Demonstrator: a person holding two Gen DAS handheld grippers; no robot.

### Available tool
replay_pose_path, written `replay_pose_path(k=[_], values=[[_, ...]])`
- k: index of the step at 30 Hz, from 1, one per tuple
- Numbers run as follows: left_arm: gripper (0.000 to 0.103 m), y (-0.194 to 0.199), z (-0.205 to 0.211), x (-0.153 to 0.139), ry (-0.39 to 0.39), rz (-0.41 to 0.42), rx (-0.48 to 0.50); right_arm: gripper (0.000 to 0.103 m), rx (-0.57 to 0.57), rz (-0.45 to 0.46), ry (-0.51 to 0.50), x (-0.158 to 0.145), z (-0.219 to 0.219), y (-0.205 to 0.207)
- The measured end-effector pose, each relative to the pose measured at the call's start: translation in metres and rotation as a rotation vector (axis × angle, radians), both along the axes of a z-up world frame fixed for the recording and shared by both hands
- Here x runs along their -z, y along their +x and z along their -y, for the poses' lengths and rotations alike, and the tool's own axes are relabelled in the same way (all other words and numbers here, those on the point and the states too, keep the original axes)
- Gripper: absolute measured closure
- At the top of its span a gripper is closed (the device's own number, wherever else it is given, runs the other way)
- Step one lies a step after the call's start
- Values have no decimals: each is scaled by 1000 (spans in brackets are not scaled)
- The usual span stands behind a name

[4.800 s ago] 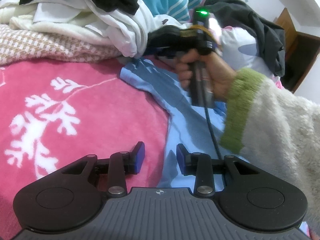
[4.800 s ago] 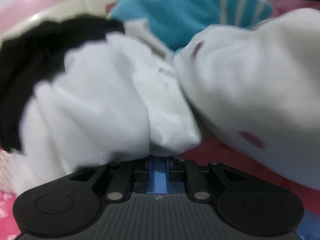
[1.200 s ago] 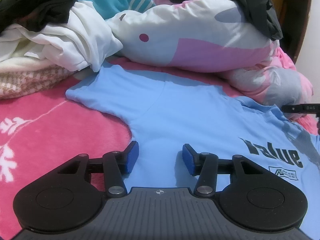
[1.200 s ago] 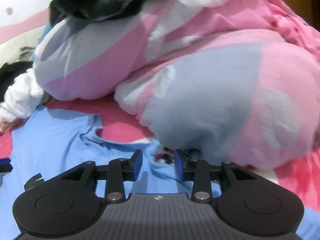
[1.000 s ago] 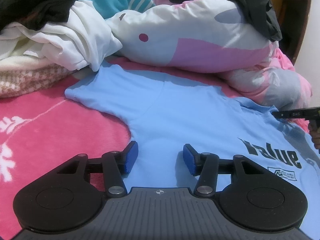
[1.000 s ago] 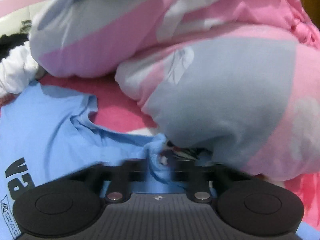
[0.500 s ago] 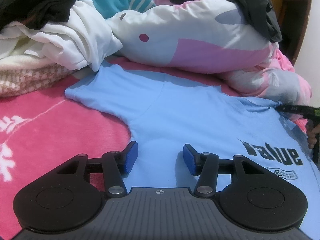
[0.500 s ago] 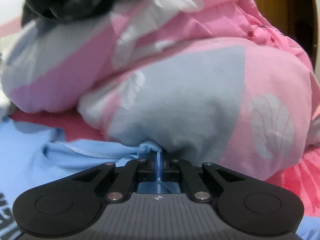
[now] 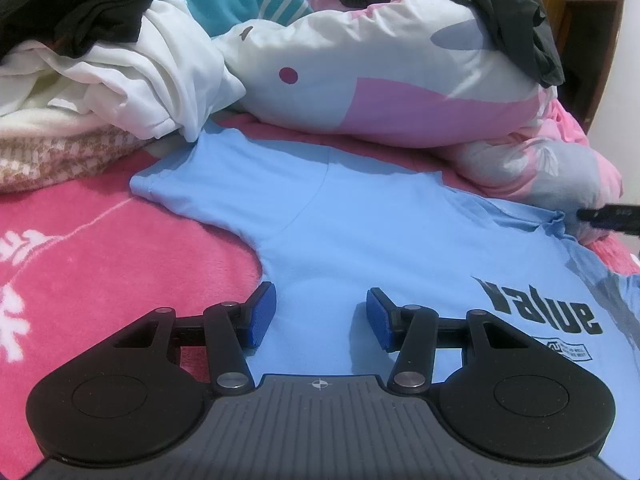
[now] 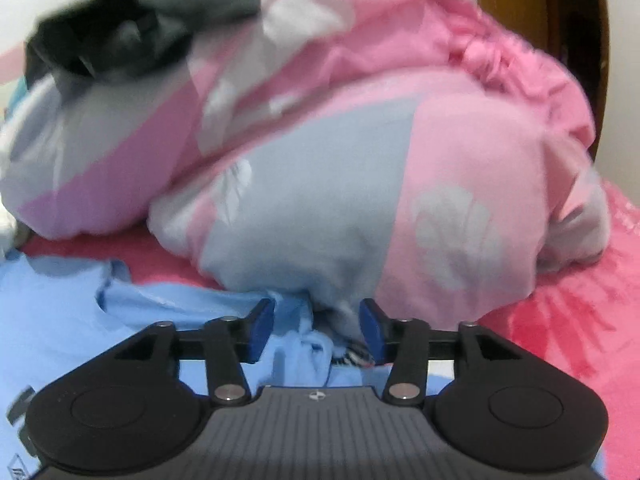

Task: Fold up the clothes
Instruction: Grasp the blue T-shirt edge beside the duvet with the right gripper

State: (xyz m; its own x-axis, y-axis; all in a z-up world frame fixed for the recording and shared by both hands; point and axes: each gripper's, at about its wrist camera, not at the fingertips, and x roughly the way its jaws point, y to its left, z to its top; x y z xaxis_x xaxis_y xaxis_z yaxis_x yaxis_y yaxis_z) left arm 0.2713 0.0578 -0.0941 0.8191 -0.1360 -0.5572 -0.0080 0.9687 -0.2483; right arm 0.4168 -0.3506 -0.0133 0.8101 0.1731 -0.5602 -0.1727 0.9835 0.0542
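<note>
A light blue T-shirt (image 9: 360, 220) with black "Value" lettering lies spread flat on the pink bed cover. My left gripper (image 9: 321, 317) hovers open just above its lower middle, nothing between the blue pads. My right gripper (image 10: 317, 329) is at the shirt's far sleeve (image 10: 296, 340), its jaws opening; the bunched sleeve cloth lies loose between the pads, which do not press on it. In the left wrist view the tip of the right gripper (image 9: 612, 216) shows at the right edge beside that sleeve.
A pink, grey and white duvet (image 10: 360, 160) bulges right behind the sleeve. A dark garment (image 9: 500, 12) lies on top of it. A pile of white and black clothes (image 9: 100, 60) sits at the back left on a checked blanket (image 9: 52, 156). The pink cover (image 9: 100, 260) carries white patterns.
My right gripper has let go of the blue sleeve, opened its jaws and pulled back a little. The sleeve has dropped onto the bed. The left gripper has stayed still.
</note>
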Motion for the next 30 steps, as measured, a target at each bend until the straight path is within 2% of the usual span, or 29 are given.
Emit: replay_pose_path(k=[4,9,14,18,20,21,22,26,30], values=[[53,0,1,0,4,0,-1,52,-104,18,58,-17,-27,-5],[53,-1,-1,0,-2,1,0,53,-314,-31,87,-9,-108,23],[53,-1,-1,-1,-10,1,1,54,-349,-138,67,20,-169,79],[52,-1,-1,-1,-9,1,3,55,-337,-205,66,37,-186,105],[52,-1,-1,-1,-9,1,3,64,-339,-220,52,42,-190,106],[52,-1,-1,-2,-8,1,3,82,-336,-212,31,43,-193,104],[52,-1,-1,-2,-7,1,4,94,-342,-201,21,44,-194,102],[52,-1,-1,-2,-7,2,5,96,-354,-86,14,38,-204,94],[52,-1,-1,-2,-6,2,5,95,-338,-71,-41,53,-216,107]])
